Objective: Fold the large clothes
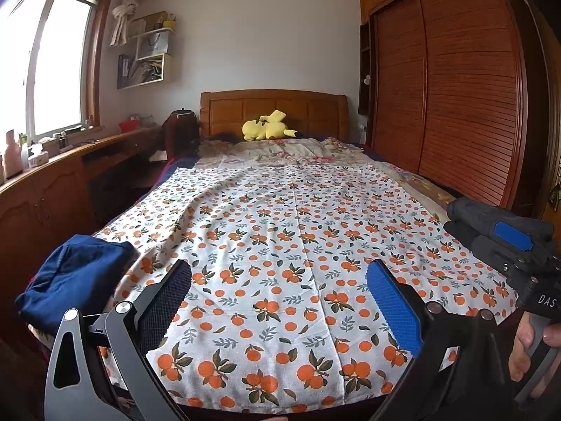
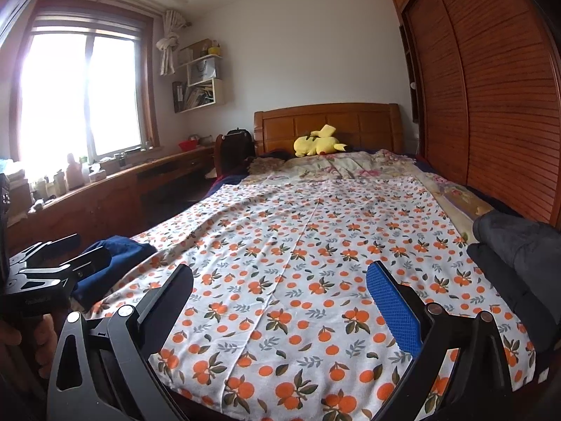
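Observation:
A large white cloth printed with oranges (image 1: 291, 245) lies spread flat over the bed; it also shows in the right wrist view (image 2: 308, 263). A folded navy garment (image 1: 77, 280) sits at the cloth's left edge, also in the right wrist view (image 2: 115, 256). A dark grey folded garment (image 1: 491, 224) lies at the right edge, also in the right wrist view (image 2: 519, 266). My left gripper (image 1: 280, 291) is open and empty above the cloth's near end. My right gripper (image 2: 280, 291) is open and empty over the same end; it also shows in the left wrist view (image 1: 519, 245).
A yellow plush toy (image 1: 268, 129) lies by the wooden headboard (image 1: 273, 105). A floral quilt (image 1: 280, 151) covers the bed's far end. A wooden wardrobe (image 1: 455, 87) stands along the right. A desk with bottles (image 1: 52, 161) runs under the window at left.

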Motion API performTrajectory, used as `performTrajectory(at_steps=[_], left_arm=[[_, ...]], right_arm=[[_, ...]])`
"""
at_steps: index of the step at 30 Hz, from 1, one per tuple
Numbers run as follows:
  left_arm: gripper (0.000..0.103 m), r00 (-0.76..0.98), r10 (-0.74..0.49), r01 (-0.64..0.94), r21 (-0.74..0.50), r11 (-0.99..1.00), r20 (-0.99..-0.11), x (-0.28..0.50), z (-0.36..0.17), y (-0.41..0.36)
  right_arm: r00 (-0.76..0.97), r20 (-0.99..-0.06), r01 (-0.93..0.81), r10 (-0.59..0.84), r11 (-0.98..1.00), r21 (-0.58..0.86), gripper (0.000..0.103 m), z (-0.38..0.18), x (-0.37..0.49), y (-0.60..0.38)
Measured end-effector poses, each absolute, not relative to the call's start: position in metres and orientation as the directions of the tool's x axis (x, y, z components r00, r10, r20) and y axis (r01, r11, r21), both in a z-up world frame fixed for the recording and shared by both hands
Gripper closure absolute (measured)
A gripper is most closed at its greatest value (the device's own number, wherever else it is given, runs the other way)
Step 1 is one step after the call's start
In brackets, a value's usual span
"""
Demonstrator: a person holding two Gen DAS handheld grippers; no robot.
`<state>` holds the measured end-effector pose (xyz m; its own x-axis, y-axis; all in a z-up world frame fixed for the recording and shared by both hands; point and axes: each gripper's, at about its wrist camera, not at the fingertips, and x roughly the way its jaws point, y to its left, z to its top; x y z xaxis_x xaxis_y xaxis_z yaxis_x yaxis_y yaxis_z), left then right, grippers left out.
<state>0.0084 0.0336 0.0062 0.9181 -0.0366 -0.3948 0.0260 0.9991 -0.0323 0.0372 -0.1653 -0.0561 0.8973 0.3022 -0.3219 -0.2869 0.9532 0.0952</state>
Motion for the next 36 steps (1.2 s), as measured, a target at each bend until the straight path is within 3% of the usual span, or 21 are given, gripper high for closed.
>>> performTrajectory(at_steps=[36], left_arm=[[0.002, 0.919, -0.034, 0.021, -0.038, 0.999, -0.394, 0.0059, 0.0038, 0.0356]], right_arm=[[0.899, -0.33, -0.27, 0.287, 0.958, 0.097, 0.007, -0.0609, 0.0385, -0.1697]])
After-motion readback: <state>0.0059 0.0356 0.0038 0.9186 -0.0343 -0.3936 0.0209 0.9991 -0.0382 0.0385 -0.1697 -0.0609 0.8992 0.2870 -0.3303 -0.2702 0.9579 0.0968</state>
